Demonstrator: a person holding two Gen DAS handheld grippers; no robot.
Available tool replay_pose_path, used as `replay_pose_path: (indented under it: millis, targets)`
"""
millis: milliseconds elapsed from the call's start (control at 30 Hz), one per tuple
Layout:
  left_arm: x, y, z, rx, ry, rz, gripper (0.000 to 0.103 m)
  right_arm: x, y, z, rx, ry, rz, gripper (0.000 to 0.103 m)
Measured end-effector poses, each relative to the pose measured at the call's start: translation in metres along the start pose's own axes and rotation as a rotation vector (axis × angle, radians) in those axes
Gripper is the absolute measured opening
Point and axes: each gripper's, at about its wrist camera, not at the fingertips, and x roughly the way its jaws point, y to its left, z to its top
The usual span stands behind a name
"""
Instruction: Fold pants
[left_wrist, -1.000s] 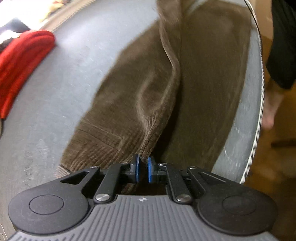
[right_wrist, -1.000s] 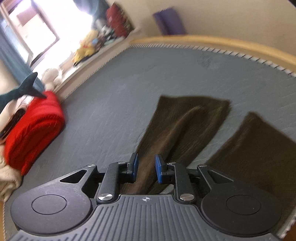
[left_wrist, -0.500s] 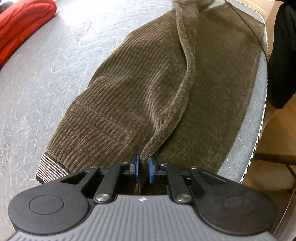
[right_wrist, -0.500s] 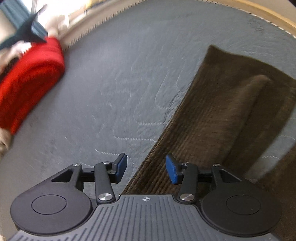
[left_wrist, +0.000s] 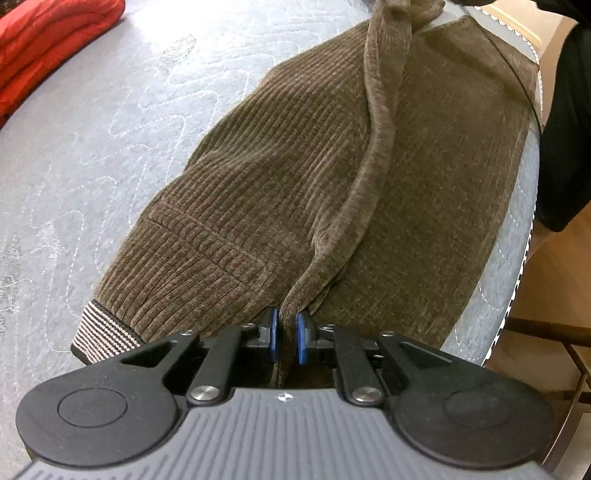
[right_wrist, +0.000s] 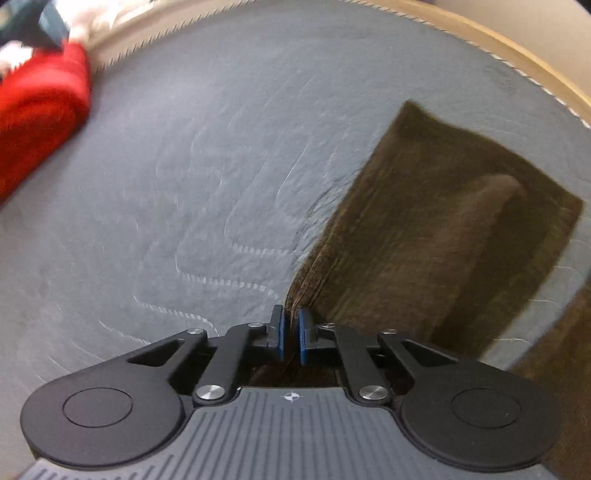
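Right gripper (right_wrist: 290, 334) now closing on pants (right_wrist: 443, 236) edge, previously open, left gripper (left_wrist: 284, 334) still clamped

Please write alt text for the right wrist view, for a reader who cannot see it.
The right gripper is closing on the edge of one leg of brown corduroy pants lying on a grey quilted mattress. A red blanket lies at the far left.

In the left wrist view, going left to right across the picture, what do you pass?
red blanket → grey quilted mattress → striped waistband → brown corduroy pants → person's black sleeve
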Motion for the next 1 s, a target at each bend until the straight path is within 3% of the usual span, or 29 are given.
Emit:
replay_pose_path:
  millis: [167,300,400,533,567,633,733,800,933,1000]
  targets:
    - [-0.021,-0.003,-0.005,0.003,-0.057,0.009,0.01,-0.083,-0.04,-0.001,0.045,-0.11,0.086,0.006]
    - [-0.038,-0.01,-0.015,0.025,-0.087,-0.002,0.01,-0.144,-0.103,-0.039,0.093,-0.102,0.12,0.005]
    - [-0.043,-0.019,-0.026,0.077,-0.067,-0.012,0.01,-0.164,-0.154,-0.084,0.127,-0.018,0.138,0.006]
    - [-0.028,-0.027,-0.042,0.132,0.046,-0.005,0.017,-0.151,-0.189,-0.135,0.058,0.205,0.118,0.007]
    - [-0.026,-0.027,-0.042,0.127,0.062,-0.02,0.017,-0.149,-0.195,-0.141,0.05,0.219,0.088,0.008]
    - [-0.035,-0.024,-0.038,0.103,0.025,-0.074,0.021,-0.156,-0.208,-0.139,0.039,0.15,0.034,0.011]
    - [-0.062,-0.006,-0.022,-0.027,-0.13,-0.142,0.035,-0.172,-0.222,-0.118,0.147,-0.014,0.086,0.017]
    - [-0.072,0.009,-0.015,-0.118,-0.188,-0.14,0.036,-0.173,-0.217,-0.104,0.18,-0.095,0.124,0.029]
    - [-0.065,0.033,-0.008,-0.248,-0.173,-0.051,0.036,-0.151,-0.172,-0.083,0.015,-0.129,0.106,0.034]
    - [-0.057,0.041,-0.007,-0.282,-0.139,0.006,0.036,-0.128,-0.141,-0.076,-0.138,-0.115,0.059,0.044]
